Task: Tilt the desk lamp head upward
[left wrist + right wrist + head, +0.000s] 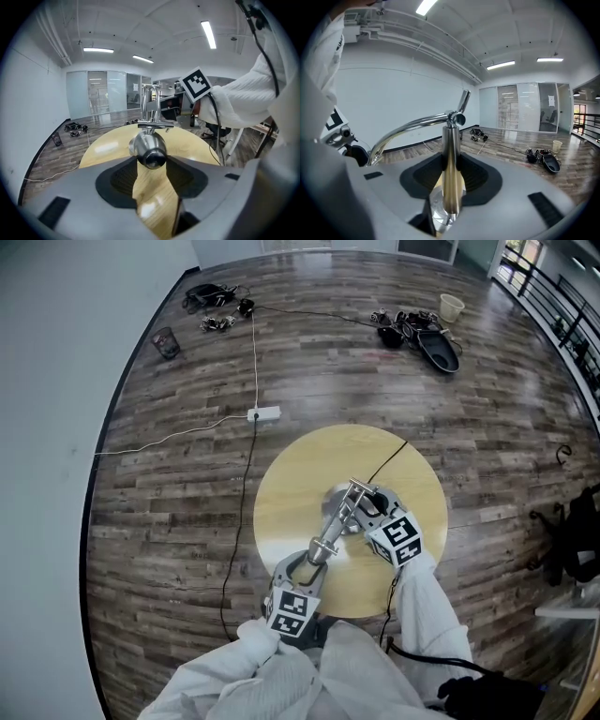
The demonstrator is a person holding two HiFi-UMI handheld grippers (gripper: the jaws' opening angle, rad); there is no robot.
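step: mid-tilt, I reckon | left gripper (151,174) clamped on lamp head (149,149), right between its jaws | right gripper (451,176) clamped on lamp post (451,143), same deal | next: lever head upward gently, post pinned to the surface (291,484)

Lamp base (439,207) mostly hidden (behind right hand-held gripper (449,165)).

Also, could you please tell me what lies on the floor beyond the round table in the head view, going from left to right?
Dark tumbler → black cable bundle → white power strip → dark pile of gear → railing.
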